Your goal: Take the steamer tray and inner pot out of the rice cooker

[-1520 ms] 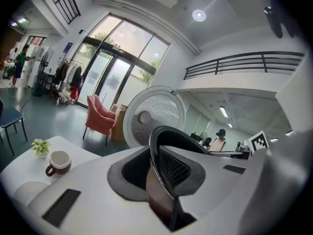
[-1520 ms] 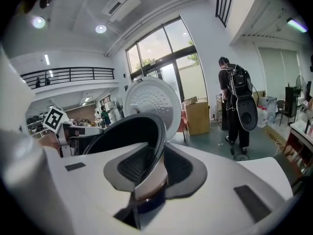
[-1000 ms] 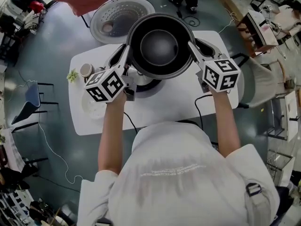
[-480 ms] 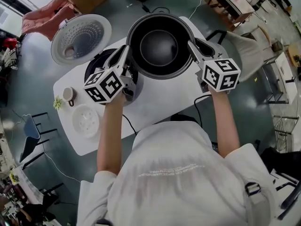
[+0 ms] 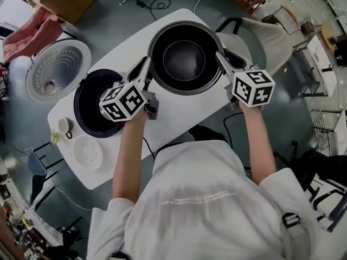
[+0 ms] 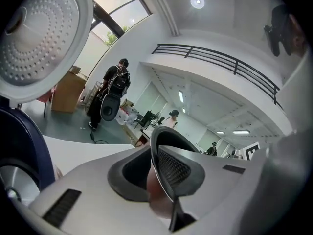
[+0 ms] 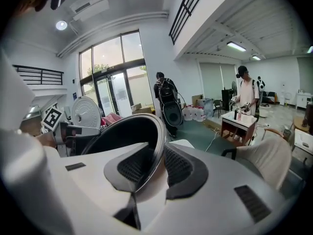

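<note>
Right of the cooker, left claw and right claw pinch the pot's rim, having carried it clear.

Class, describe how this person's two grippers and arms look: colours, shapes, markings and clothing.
The left gripper and right gripper are light grey, each with two tapered jaws lined with dark ridged pads. Each carries a white cube printed with black square markers. The person wears a white short-sleeved T-shirt; forearms are bare.
</note>
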